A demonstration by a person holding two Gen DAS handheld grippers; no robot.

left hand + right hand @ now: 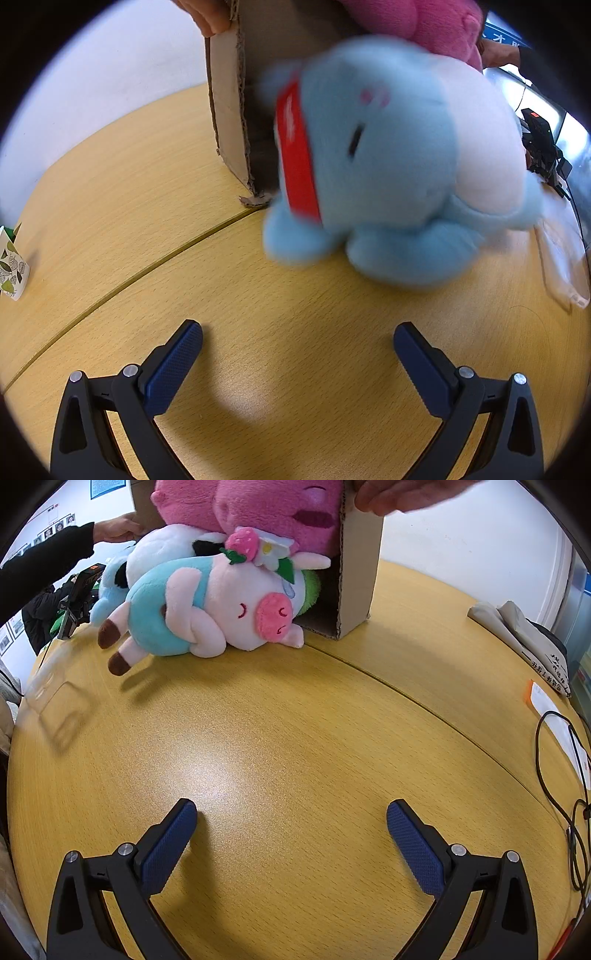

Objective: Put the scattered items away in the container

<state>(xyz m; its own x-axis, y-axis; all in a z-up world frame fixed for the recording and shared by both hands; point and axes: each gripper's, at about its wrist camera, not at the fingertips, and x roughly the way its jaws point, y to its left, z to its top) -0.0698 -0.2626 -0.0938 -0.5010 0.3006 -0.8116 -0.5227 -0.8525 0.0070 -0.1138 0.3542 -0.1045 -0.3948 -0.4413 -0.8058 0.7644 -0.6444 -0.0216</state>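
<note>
Both claws agape above table

Pig plush lies on the table before the tipped cardboard box; whale plush beside it

Blurred Chinese characters on bag, unreadable

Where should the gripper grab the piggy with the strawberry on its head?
Probably around the pig plush's blue middle, coming from the front with the open right hand-held gripper. It lies on its side on the table, so its round tummy faces the fingers; the legs look thin and floppy.
</note>
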